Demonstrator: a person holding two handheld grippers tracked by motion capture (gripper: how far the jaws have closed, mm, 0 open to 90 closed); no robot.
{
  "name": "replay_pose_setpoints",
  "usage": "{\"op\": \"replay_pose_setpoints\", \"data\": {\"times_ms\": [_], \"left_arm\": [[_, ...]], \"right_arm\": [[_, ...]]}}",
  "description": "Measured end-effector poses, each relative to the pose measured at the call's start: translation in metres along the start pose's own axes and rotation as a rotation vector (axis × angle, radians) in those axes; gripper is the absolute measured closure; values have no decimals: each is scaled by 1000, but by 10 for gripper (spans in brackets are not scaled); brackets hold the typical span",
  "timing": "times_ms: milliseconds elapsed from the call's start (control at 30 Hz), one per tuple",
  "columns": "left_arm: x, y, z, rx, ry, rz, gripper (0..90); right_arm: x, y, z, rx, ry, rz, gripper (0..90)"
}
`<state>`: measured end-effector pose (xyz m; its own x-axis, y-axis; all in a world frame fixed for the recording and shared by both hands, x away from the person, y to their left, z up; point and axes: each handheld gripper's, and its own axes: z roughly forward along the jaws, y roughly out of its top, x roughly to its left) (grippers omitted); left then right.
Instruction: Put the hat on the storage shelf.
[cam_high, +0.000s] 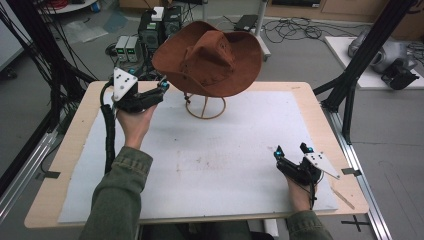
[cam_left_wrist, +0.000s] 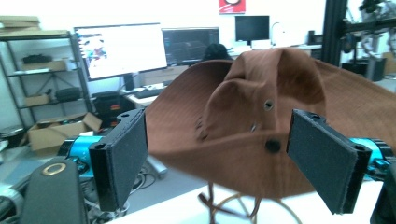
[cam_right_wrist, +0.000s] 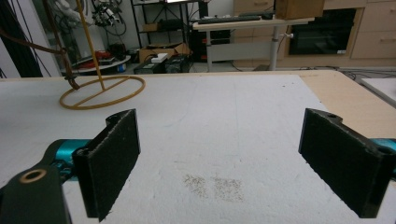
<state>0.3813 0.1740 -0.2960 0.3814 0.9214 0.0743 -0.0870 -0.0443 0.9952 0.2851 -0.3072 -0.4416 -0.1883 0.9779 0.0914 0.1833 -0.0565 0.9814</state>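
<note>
A brown suede cowboy hat (cam_high: 209, 57) sits tilted on a tan wire stand (cam_high: 206, 107) at the back middle of the table. My left gripper (cam_high: 162, 90) hovers just left of the brim, open, jaws wide apart and pointing at the hat. In the left gripper view the hat (cam_left_wrist: 261, 126) spans the gap between the open pads (cam_left_wrist: 123, 156), still apart from them. My right gripper (cam_high: 292, 149) rests low near the front right of the white mat, open, holding nothing. The stand's ring base (cam_right_wrist: 102, 92) lies far left in the right gripper view.
A white mat (cam_high: 210, 155) covers most of the wooden table (cam_high: 75, 125). Black frame posts (cam_high: 367, 50) rise at the right. Electronics boxes (cam_high: 150, 35) and cables sit on the floor behind the table. Monitors (cam_left_wrist: 121, 49) stand beyond the hat.
</note>
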Motion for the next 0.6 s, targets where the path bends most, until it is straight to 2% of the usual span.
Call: {"op": "replay_pose_setpoints", "data": {"times_ms": [133, 167, 200, 433, 600], "left_arm": [[5, -9, -21, -9, 25, -10, 206], [8, -15, -31, -16, 35, -17, 207], [8, -15, -31, -16, 35, -17, 210], [21, -40, -63, 3, 88, -49, 214], [30, -56, -83, 13, 109, -68, 213]], "right_arm": [[1, 0, 0, -5, 2, 1, 117], [1, 0, 0, -4, 1, -2, 117], [1, 0, 1, -3, 1, 1, 117], [2, 0, 1, 1, 5, -2, 117], [2, 0, 1, 2, 2, -6, 117]]}}
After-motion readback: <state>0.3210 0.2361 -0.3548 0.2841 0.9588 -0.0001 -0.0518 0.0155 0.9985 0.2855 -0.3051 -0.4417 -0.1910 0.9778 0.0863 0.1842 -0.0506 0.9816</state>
